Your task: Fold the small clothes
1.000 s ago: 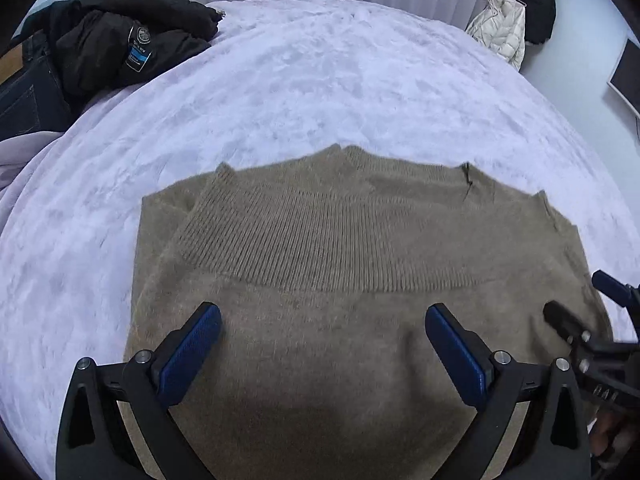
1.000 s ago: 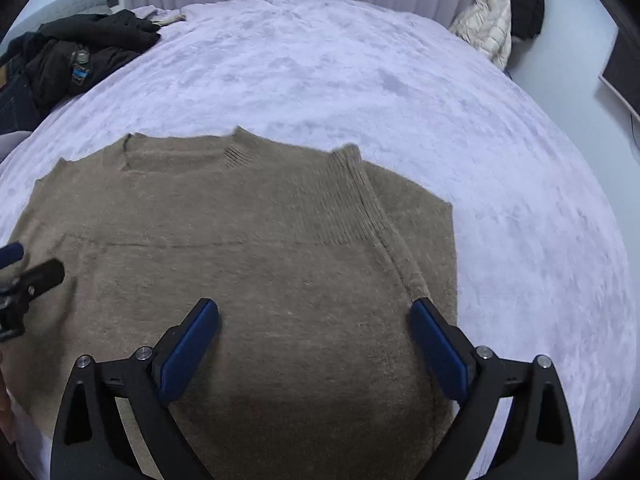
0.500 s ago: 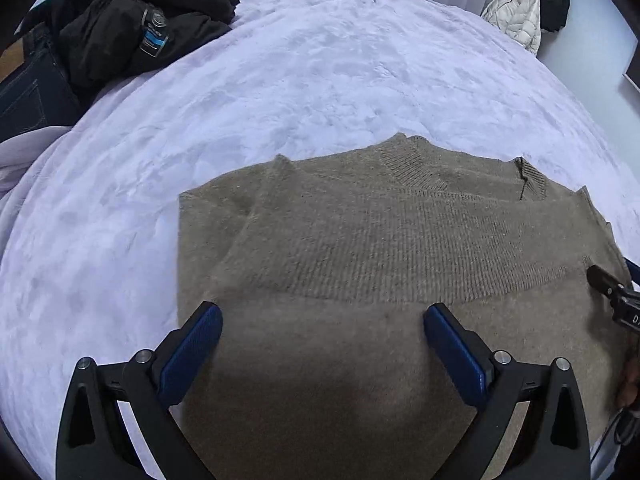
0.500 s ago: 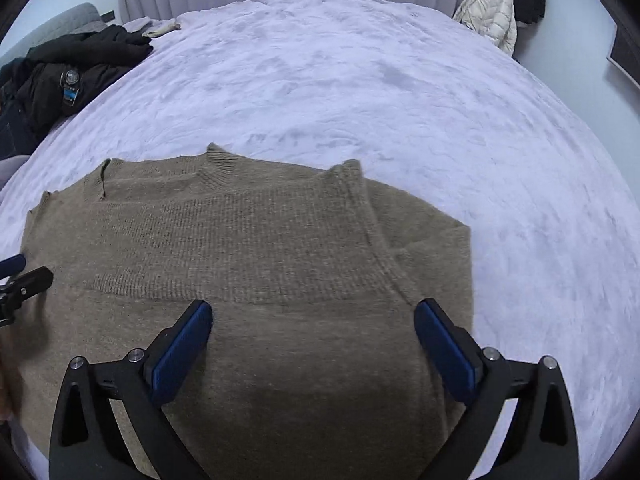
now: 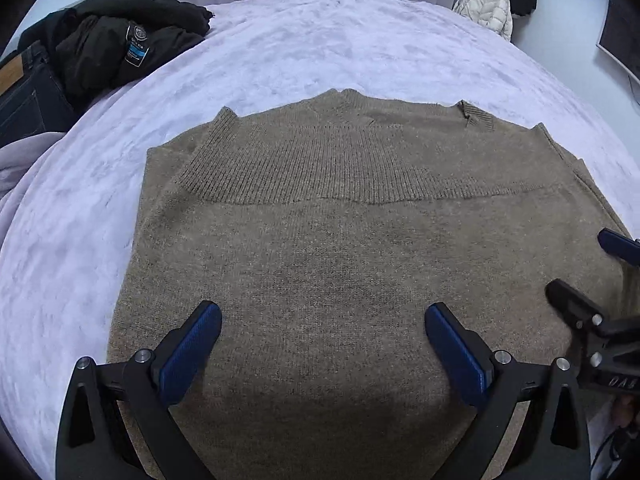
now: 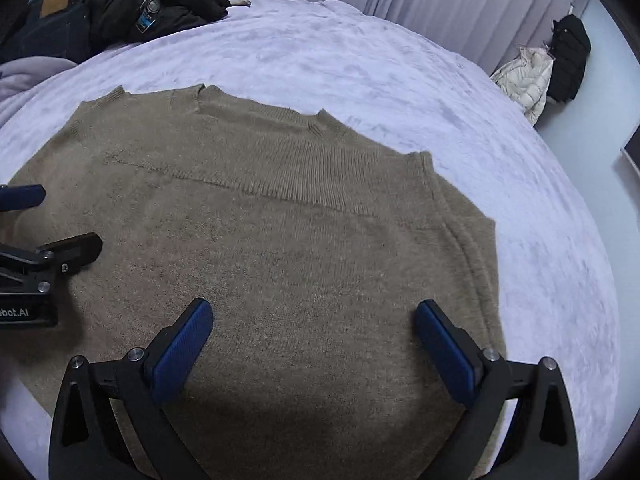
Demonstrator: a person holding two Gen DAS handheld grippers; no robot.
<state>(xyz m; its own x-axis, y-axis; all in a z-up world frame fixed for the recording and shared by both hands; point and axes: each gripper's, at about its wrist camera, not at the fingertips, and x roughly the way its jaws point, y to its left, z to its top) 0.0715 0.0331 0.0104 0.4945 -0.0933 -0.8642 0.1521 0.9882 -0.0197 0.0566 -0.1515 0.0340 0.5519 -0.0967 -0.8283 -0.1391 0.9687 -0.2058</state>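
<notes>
Both tools hang released over a brown sweater (image 5: 340,264): the left tool (image 5: 323,340) has its blue pads spread wide with nothing between them; the right tool (image 6: 314,340) stands the same, empty, above the sweater's right half; each shows at the edge of the other's view. The sweater lies flat on a bed (image 5: 320,52) under a pale lilac cover, its ribbed hem folded up toward the collar; nothing lies on it or blocks it. A pile of black jackets (image 5: 120,40) and dark jeans (image 5: 24,92) sits at the bed's far left corner, well apart from the sweater; a cream coat (image 5: 486,4) and a black coat (image 6: 568,56) hang by the curtains (image 6: 460,4). Compared with half a second ago, the left tool has shifted right, so the sweater sits more centred in its view; the right tool has turned rightward.
</notes>
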